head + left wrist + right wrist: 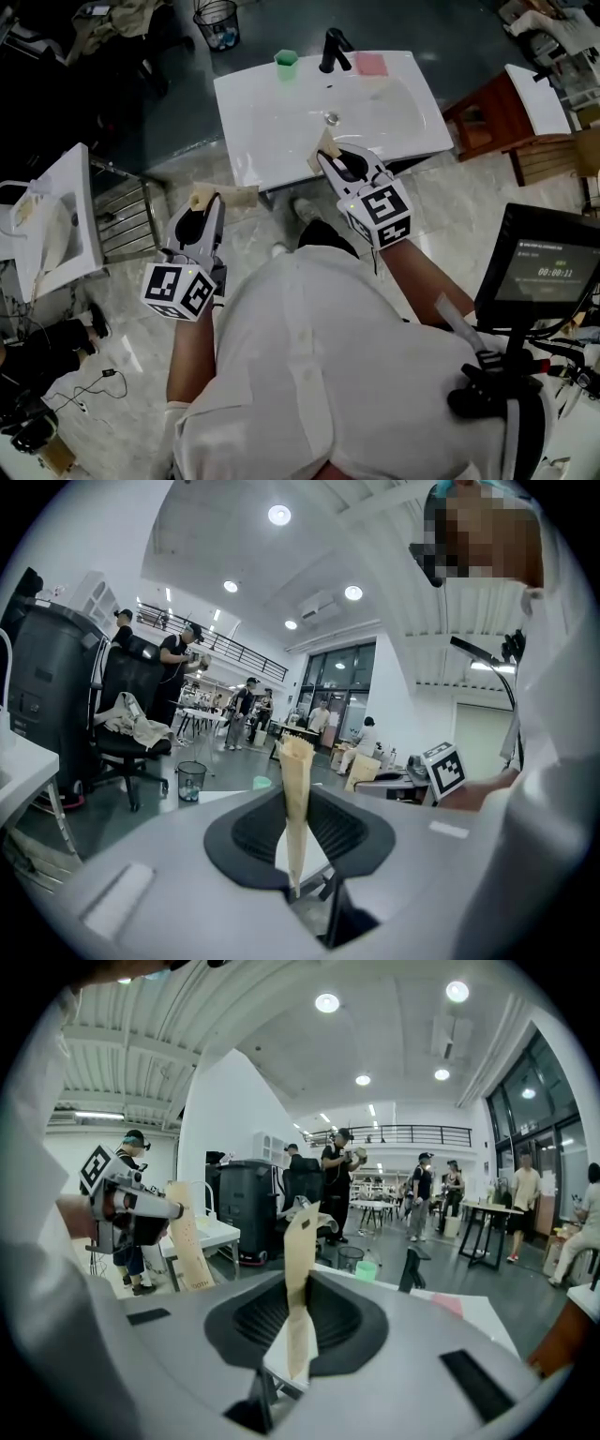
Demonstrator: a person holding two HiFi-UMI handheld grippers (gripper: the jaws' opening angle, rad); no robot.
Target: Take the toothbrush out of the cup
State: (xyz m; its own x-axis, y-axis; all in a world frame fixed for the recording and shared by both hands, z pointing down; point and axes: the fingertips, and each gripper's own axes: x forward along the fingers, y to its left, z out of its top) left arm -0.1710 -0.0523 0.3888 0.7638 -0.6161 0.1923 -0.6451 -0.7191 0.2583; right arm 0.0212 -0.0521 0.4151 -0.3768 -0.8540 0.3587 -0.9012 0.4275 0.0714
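Note:
A green cup [286,64] stands at the back rim of the white sink [262,131], left of the black tap [333,49]; no toothbrush shows in it. My left gripper [208,202] is off the sink's front left corner, shut on a tan paper toothbrush packet [225,196], which stands upright between the jaws [296,799]. My right gripper [330,161] is over the sink's front edge, shut on a narrower tan paper strip [325,146], also upright [300,1251]. The right gripper view shows the left gripper [141,1208] with its packet [187,1237].
A pink pad [371,64] lies right of the tap. A wire waste bin [217,23] stands behind the sink. A second white basin [56,234] is at the left, a wooden stool [492,117] and a monitor [548,272] at the right. People stand far off.

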